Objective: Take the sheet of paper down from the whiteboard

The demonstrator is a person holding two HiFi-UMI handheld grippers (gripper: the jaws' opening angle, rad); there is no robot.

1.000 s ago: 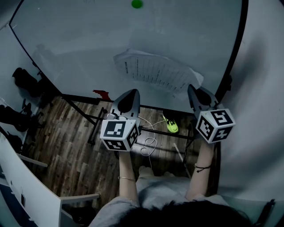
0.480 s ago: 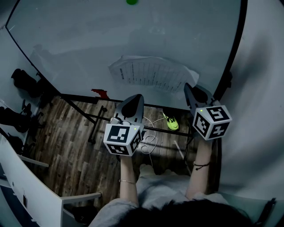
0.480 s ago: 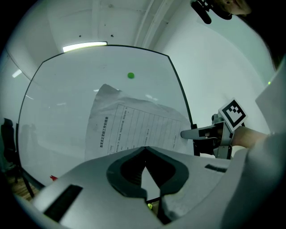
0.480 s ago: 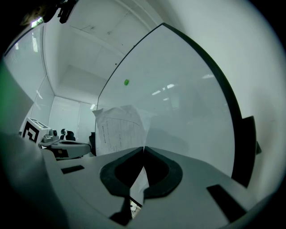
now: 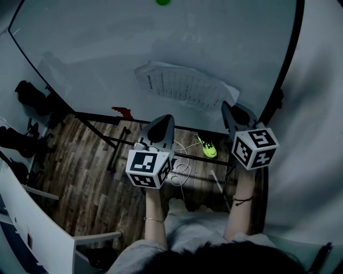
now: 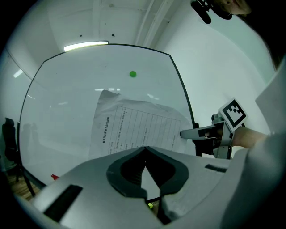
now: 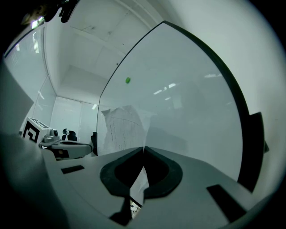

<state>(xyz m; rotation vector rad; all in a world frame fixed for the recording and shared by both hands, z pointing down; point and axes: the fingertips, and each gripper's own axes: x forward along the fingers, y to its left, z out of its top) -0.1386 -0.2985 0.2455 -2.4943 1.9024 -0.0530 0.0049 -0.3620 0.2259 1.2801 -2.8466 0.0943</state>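
Observation:
A crumpled printed sheet of paper [image 5: 182, 85] [image 6: 134, 125] [image 7: 118, 127] lies against the whiteboard [image 5: 107, 53], well below the green magnet [image 5: 162, 2] [image 6: 132, 74], which does not touch it. My right gripper [image 5: 227, 105] [image 7: 143, 147] is shut on the sheet's lower right corner; in the left gripper view its tip [image 6: 182, 133] meets the paper's right edge. My left gripper [image 5: 164, 118] [image 6: 145, 147] is shut with nothing in it, just below the sheet's bottom edge and apart from it.
The whiteboard's black frame and stand run under both grippers. A red object [image 5: 122, 113] sits by the board's lower edge. A bright green object [image 5: 208, 150] and a white cable [image 5: 179, 171] lie on the wooden floor. Dark chairs [image 5: 27, 96] stand at the left, a wall [image 5: 311, 134] at the right.
My left gripper has dropped slightly and shifted right, away from the sheet's bottom edge. The right gripper and the paper have hardly moved.

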